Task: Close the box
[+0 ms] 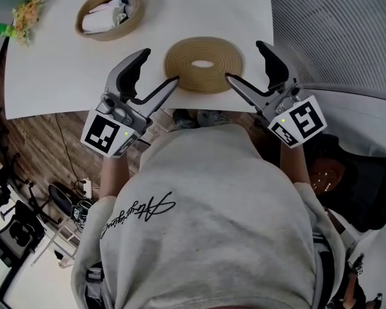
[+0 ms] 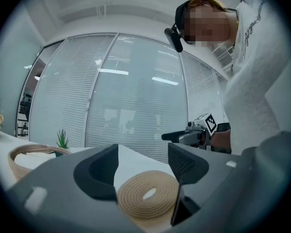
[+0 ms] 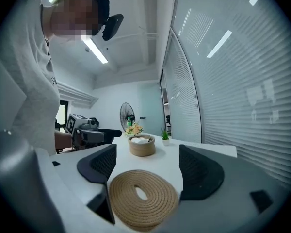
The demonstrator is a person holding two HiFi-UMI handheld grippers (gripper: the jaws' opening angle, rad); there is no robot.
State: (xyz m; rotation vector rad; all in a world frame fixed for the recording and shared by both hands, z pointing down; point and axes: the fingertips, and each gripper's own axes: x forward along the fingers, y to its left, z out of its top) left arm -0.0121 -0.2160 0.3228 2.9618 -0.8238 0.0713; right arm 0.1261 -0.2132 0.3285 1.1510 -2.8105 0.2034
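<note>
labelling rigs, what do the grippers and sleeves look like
The left gripper and right gripper are grey, two-jawed, with dark pads. Each carries a white cube with black square markers and a green light. The person wears a pale grey top with black script.

This looks like an office: glass walls with blinds (image 2: 136,96), ceiling strip lights (image 3: 94,50), a white desk (image 1: 51,76), a standing fan (image 3: 126,115), a small plant (image 2: 62,140) and wood floor (image 1: 38,147).
</note>
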